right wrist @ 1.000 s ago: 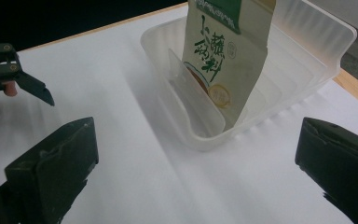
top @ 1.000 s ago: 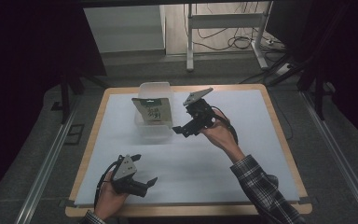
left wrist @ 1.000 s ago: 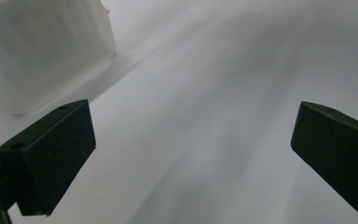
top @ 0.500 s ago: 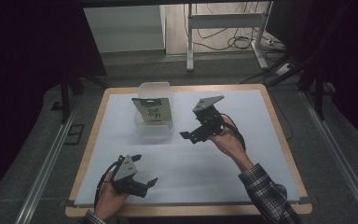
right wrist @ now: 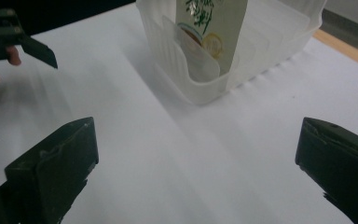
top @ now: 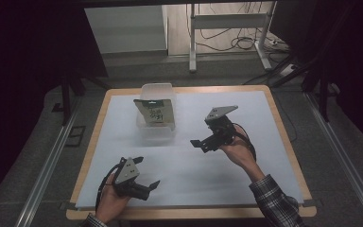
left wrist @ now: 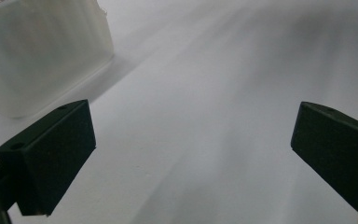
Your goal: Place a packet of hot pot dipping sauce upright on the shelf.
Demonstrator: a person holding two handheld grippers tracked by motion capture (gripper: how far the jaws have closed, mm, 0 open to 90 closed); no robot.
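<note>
A translucent plastic bin point(top: 163, 130) stands on the white table sheet, left of centre and toward the back. A green and beige packet point(top: 155, 112) stands upright inside it, leaning on the bin's wall. My right gripper point(top: 200, 145) hovers to the right of the bin, apart from it, jaws open and empty. In the right gripper view the bin point(right wrist: 261, 51) and packet point(right wrist: 214, 28) lie ahead of the open gripper point(right wrist: 196, 158). My left gripper point(top: 147, 171) rests near the front edge, open and empty. The left gripper view has the bin's wall point(left wrist: 37, 51) at the upper left.
The wooden table edge point(top: 283, 127) frames the white sheet point(top: 194, 175). In the right gripper view the other gripper point(right wrist: 9, 37) appears at the far upper left. Metal rails and a table leg frame stand on the floor beyond.
My right gripper has drawn back from the bin, moving right and toward the person. The left gripper and the packet have stayed put.
</note>
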